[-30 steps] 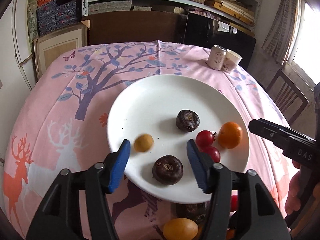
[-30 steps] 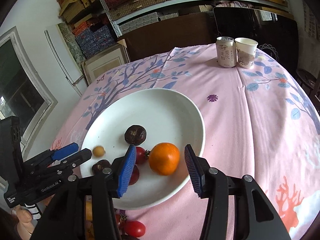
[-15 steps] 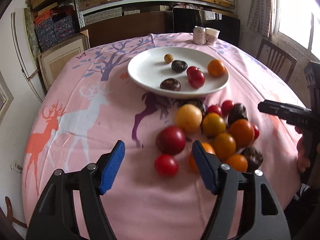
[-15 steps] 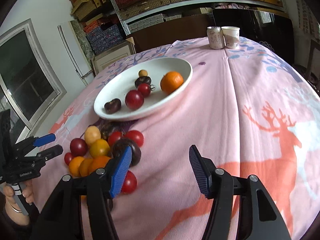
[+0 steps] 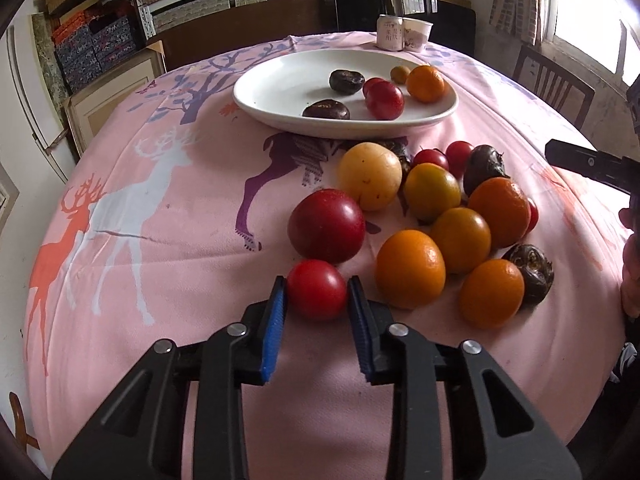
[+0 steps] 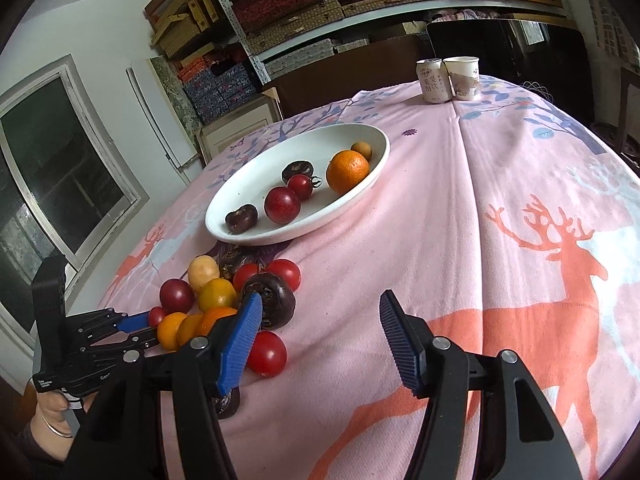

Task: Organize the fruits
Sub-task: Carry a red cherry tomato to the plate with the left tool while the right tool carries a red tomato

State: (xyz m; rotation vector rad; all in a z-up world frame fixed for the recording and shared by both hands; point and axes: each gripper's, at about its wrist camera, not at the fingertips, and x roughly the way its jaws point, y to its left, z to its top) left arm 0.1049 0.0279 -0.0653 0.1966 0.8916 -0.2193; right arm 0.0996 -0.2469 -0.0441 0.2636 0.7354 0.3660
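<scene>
A white plate [image 5: 280, 80] holds two dark chestnuts, two red tomatoes, an orange and a small yellow fruit. Near the table's front lies a pile of oranges [image 5: 410, 268], red tomatoes and dark chestnuts. My left gripper [image 5: 317, 292] is shut on a small red tomato [image 5: 316, 290] resting on the cloth at the pile's near left. In the right wrist view the left gripper [image 6: 140, 326] shows at the pile's left with the tomato [image 6: 157, 316]. My right gripper [image 6: 320, 320] is open and empty, just right of the pile [image 6: 256, 300], plate [image 6: 240, 236] beyond.
A can [image 6: 432, 80] and a paper cup [image 6: 463, 78] stand at the table's far edge. A pink printed cloth [image 6: 500, 208] covers the round table. Shelves, boxes and a chair [image 5: 552, 88] stand around it.
Both grippers pulled back from the plate toward the near pile. My left gripper dropped to the cloth and closed on the small red tomato. The right gripper stays open.
</scene>
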